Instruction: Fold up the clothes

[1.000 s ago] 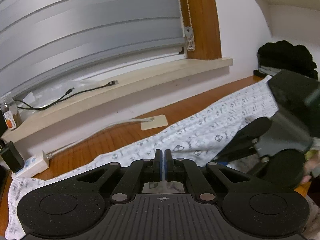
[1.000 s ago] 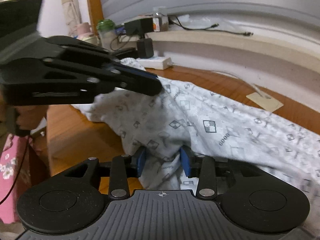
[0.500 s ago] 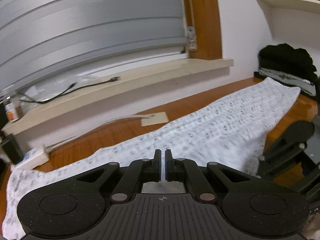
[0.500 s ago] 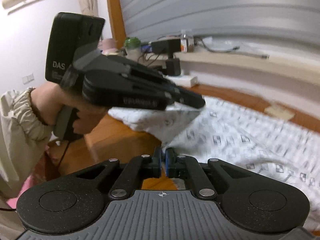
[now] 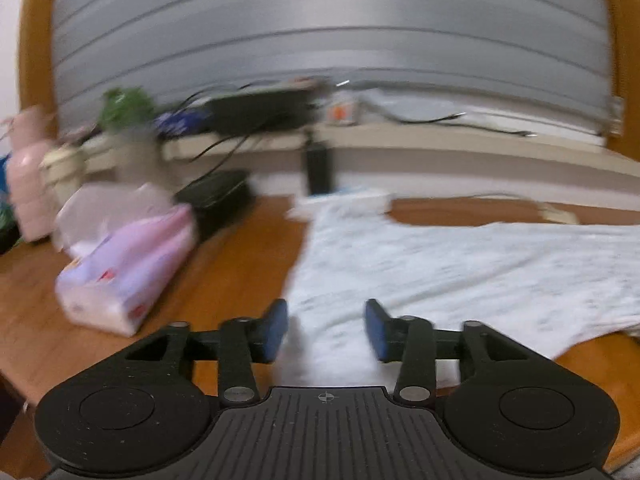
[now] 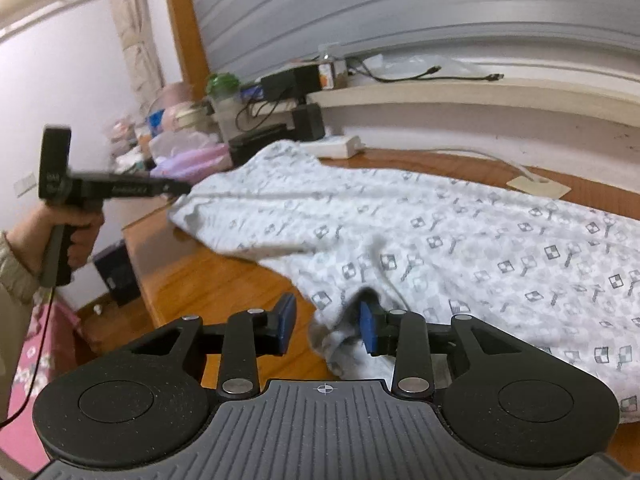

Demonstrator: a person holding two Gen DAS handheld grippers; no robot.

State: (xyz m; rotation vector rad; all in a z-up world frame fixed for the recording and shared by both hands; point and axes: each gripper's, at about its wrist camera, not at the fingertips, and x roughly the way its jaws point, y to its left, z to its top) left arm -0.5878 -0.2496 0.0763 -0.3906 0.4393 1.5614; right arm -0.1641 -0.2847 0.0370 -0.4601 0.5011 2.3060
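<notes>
Right hand-held gripper [image 6: 327, 330]: jaws apart, just been opening, bunched edge of patterned garment [image 6: 460, 240] between them, against the right pad; left hand-held gripper [image 5: 326, 330]: also just opened, jaws wide, pale cloth [image 5: 460, 268] between, unpressed; beyond, garment spread across worktop [image 6: 208, 280]; left view smeared, print unreadable, far clutter indistinct.

The whole left wrist view is motion-blurred: the cloth's [image 5: 460, 264] print is unreadable, and sill clutter [image 5: 132, 120] smears into shapes (a pink pack [image 5: 124, 268] excepted). In the right view, the cloth runs off the right edge.
</notes>
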